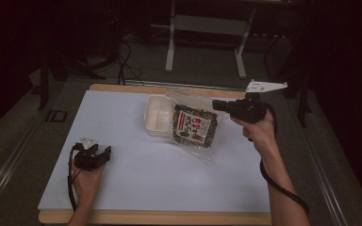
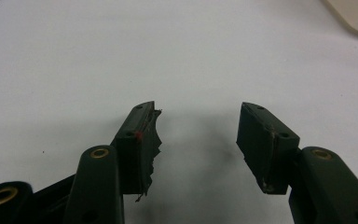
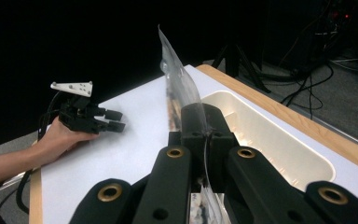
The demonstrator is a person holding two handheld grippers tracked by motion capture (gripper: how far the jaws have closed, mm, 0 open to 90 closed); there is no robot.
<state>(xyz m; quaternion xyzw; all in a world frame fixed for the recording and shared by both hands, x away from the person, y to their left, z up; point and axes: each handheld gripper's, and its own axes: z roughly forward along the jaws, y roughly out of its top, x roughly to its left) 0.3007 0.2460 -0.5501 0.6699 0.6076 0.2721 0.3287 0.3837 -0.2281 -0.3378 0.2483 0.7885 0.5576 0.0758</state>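
Right gripper (image 3: 204,135) fingers pinching the snack bag (image 1: 194,126), lifted near the counter's far edge beside the white tray (image 1: 158,115). Keep it taut, ease tray-ward. Left gripper (image 2: 198,140) fingers spread, empty.

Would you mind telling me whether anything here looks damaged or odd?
Yes: the left gripper has a ragged, torn pad lining peeling off one jaw. The snack bag and tray look fine.
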